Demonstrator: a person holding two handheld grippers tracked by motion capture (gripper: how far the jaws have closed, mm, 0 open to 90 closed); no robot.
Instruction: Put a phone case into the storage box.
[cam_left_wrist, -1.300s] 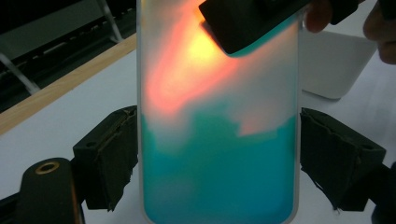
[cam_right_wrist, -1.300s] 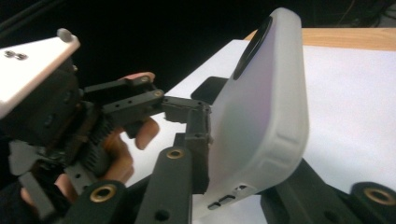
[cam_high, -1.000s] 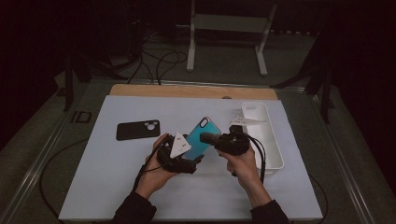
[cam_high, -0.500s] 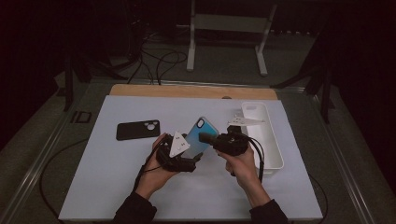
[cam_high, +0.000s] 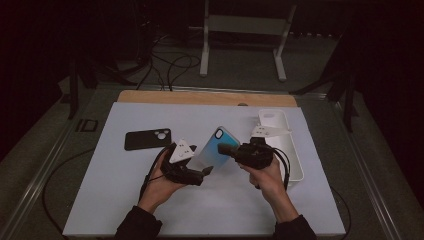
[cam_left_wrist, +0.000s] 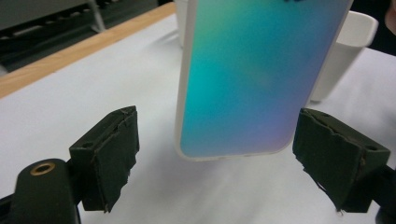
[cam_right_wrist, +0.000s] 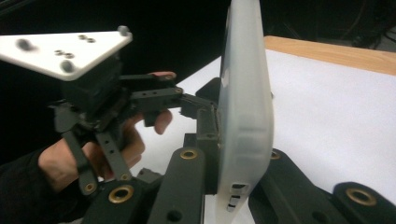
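Note:
A phone case with a teal-to-violet back and a pale translucent rim hangs tilted above the white table. My right gripper is shut on one end of it; in the right gripper view the case stands edge-on between the right gripper jaws. My left gripper is open just left of it. In the left gripper view the case has its free lower end between the wide-apart pads of the left gripper, touching neither. The left gripper and its hand show beyond the case.
A black phone case lies flat on the white table surface at the left. A white tray stands at the right, beside my right hand. A wooden strip runs along the far edge.
The case held by the right gripper has dipped slightly lower toward the left gripper's jaws. Both hands have barely shifted.

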